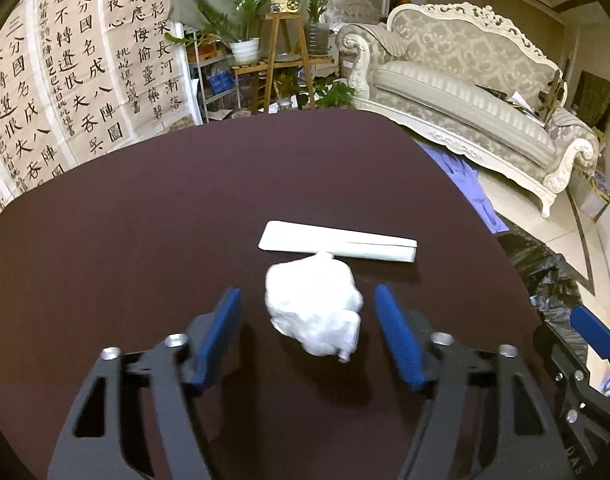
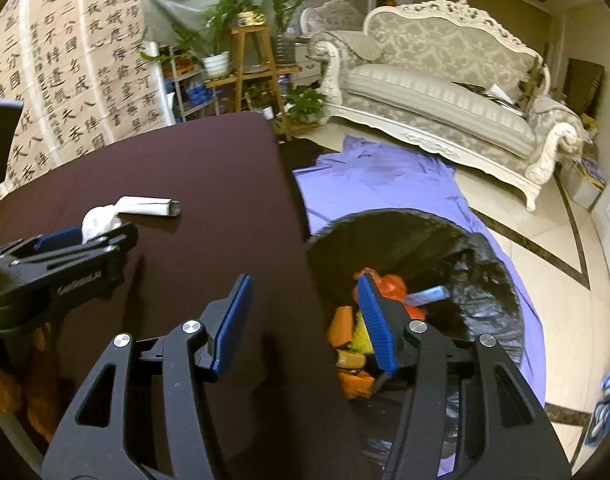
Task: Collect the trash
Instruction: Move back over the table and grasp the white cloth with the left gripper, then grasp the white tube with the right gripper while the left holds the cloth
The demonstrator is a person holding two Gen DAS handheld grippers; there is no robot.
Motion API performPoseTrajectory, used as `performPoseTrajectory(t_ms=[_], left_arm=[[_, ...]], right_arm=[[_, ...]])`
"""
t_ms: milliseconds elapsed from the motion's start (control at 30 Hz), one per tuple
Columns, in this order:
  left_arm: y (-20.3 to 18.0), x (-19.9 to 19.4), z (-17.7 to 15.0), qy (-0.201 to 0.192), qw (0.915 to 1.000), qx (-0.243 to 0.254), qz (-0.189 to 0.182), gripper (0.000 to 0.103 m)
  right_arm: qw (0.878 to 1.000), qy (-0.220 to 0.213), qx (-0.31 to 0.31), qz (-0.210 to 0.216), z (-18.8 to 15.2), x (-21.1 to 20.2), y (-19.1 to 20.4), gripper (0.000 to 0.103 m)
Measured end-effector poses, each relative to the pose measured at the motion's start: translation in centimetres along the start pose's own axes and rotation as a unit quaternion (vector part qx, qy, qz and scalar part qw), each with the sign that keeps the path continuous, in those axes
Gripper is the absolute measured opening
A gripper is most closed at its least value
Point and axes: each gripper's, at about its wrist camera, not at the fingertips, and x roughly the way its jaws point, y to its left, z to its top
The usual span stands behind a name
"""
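Dark bench (image 1: 145,220) bearing crumpled tissue (image 1: 313,312) and folded paper (image 1: 337,245); sofa (image 1: 457,92) behind; both grippers' jaws apart, empty.

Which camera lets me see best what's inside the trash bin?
The right wrist view: it looks down into the black-lined trash bin, showing orange and yellow scraps inside. The left wrist view catches only a bit of its black bag at the right edge, nothing inside.

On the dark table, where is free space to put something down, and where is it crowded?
The table is bare left of and behind the flat white packet. Crowded: the middle, where the crumpled white wad touches the packet, the left gripper around it. The bin holds trash.
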Motion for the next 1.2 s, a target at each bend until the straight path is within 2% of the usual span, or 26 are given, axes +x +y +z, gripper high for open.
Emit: performPoseTrajectory(t_ms=[33,67,167,500,767,967,1200], left_arm=[[0.2,0.2,0.0,0.003,1.0,0.001,-0.002,0.053],[0.4,0.2,-0.1,0.005,1.0,0.0,-0.004,0.041],[0.8,0.0,-0.4,0.003,0.9999,0.005,-0.009,0.038],[4.1,-0.8,-0.9,0.002,0.9999,-0.012,0.006,0.037],[8.3,-1.7,-1.8,0.003,0.9989,-0.035,0.031,0.037],[10.4,-1.9,-2.1,0.0,0.9973,-0.049,0.054,0.037],[12.8,-2.4,-2.3,0.001,0.9956,-0.066,0.067,0.037]], right_arm=[[1.0,0.002,-0.004,0.004,0.1,0.2,0.4,0.053],[1.0,0.003,-0.007,0.006,0.2,0.3,0.7,0.053],[1.0,0.006,-0.016,0.011,0.9,1.0,1.9,0.053],[0.999,0.004,-0.034,0.026,3.6,3.2,5.1,0.053],[1.0,0.002,-0.009,0.021,6.9,5.7,4.7,0.053],[0.999,0.028,-0.027,0.027,6.8,7.3,5.9,0.053],[0.997,0.038,-0.058,0.045,5.2,6.1,8.0,0.053]])
